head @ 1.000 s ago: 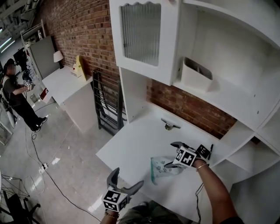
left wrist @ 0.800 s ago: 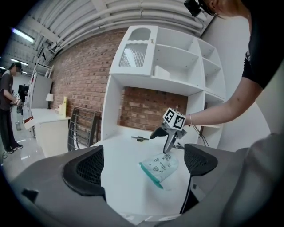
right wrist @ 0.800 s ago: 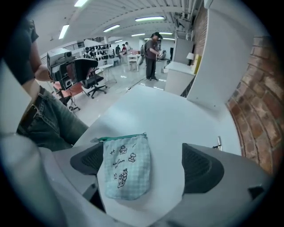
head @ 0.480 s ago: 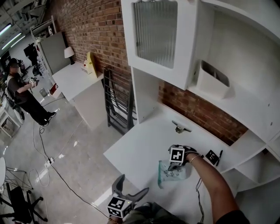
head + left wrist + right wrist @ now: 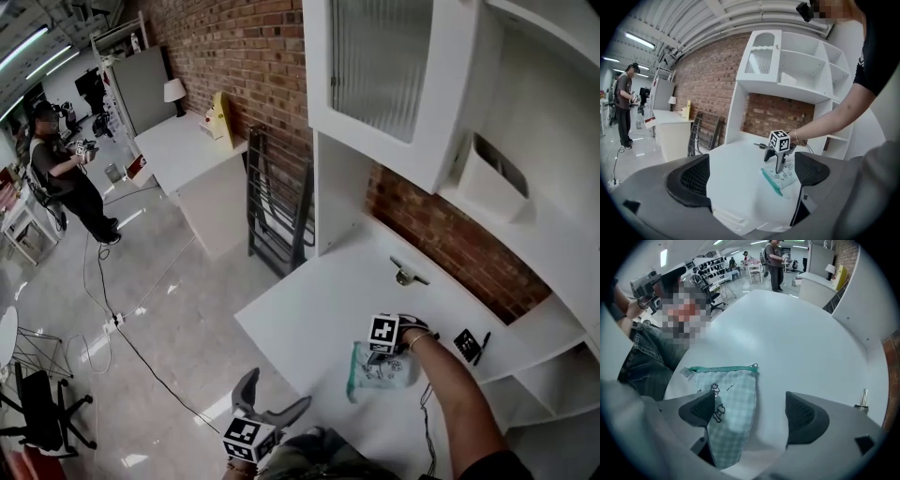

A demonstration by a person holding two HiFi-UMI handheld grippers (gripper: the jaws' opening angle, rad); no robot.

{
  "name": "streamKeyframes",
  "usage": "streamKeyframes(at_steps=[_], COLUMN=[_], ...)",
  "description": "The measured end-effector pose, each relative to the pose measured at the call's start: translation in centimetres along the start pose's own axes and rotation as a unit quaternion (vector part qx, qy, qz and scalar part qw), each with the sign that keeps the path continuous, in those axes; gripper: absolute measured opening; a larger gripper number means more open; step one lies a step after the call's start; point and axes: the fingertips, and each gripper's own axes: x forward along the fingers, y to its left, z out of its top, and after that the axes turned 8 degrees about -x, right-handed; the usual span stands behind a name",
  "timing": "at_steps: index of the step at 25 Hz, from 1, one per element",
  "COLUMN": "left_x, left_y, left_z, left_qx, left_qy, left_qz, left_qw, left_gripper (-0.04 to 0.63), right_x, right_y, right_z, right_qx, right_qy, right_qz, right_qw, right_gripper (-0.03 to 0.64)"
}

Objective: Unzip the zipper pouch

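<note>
Here's the zipper pouch (image 5: 377,377), a pale green checked one with little drawings, lying flat on the white table (image 5: 309,309) not far from the near edge. The right hand-held gripper (image 5: 380,356) points almost straight down over it, marker cube on top. From its own view, the jaws stand wide and have just been closing in a little. The lower part of the pouch (image 5: 729,401) lies between them, tucked under the jaw on the picture's left, but neither pad presses on the fabric, so there's no grip. The teal zipper (image 5: 719,369) runs along the pouch's far edge and looks shut all the way, with its small metal pull (image 5: 754,365) at the end toward the middle of the table.

Down at the near edge, the left hand-held gripper (image 5: 275,394) hangs off the table, well apart from the pouch. Its jaws are spread and hold nothing; in its own view only the table edge shows between them. That view also shows the right hand-held gripper (image 5: 776,165) standing on the pouch (image 5: 780,180).

Farther back on the table lies a small metal piece (image 5: 405,276), by the brick wall (image 5: 441,239). A person (image 5: 66,173) stands across the room.
</note>
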Motion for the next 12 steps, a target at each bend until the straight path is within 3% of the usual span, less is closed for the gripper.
streamKeyframes(at_steps=[4,7,12], left_x=[0.2,0.6,1.1], left_y=[0.1,-0.5,-1.1], left_z=[-0.4,-0.2,0.3], left_qx=[-0.009,-0.003,0.004], left_qy=[0.002,0.001,-0.002], left_qz=[0.002,-0.003,-0.012], left_qw=[1.0000,1.0000,0.9999], left_gripper=[0.566,0.565,0.565], right_x=[0.9,1.1,0.1], right_y=[1.1,2.0,2.5], right_z=[-0.1,0.0,0.5], right_qx=[0.001,0.009,0.007], right_qy=[0.009,0.006,-0.021], right_qz=[0.022,0.043,0.036], right_qw=[1.000,0.999,0.999], right_gripper=[0.355,0.217,0.104])
